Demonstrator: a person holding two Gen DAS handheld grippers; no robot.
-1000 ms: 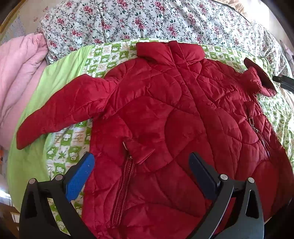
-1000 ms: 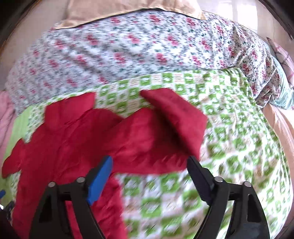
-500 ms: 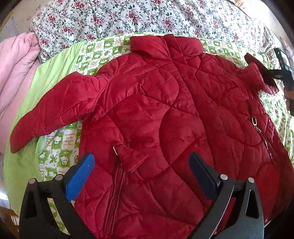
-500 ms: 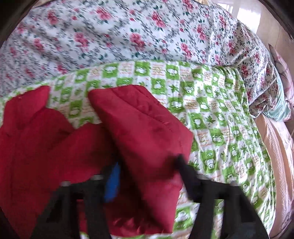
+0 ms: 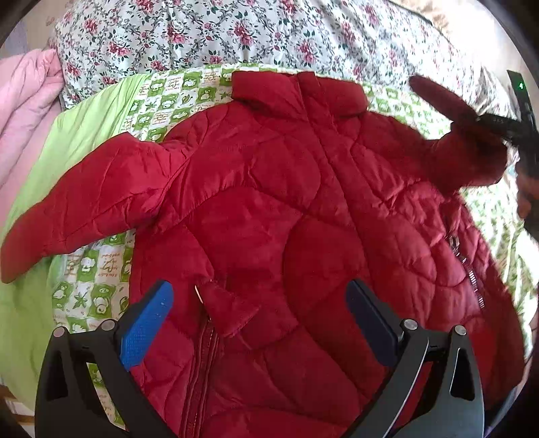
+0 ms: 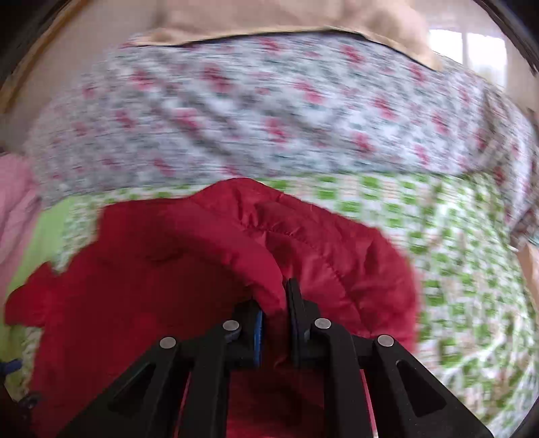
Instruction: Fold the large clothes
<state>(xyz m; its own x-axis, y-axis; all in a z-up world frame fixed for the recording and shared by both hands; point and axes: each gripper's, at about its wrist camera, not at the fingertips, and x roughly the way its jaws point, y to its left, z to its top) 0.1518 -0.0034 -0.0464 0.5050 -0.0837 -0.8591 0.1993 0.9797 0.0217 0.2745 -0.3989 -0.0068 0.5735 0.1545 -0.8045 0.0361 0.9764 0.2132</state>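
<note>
A red quilted jacket lies spread on a green-and-white checked sheet, collar at the far side, its left sleeve stretched out flat. My left gripper is open and empty, just above the jacket's lower front by a zip pocket. My right gripper is shut on the jacket's right sleeve and holds it lifted off the sheet. It also shows in the left wrist view at the far right, with the sleeve end raised.
A floral quilt lies behind the jacket. Pink bedding is piled at the left. A plain green sheet runs under the checked one at the left. A beige pillow lies at the far end.
My right gripper has closed on the right sleeve and raised it from the sheet. My left gripper has stayed open over the lower jacket, drifting slightly.
</note>
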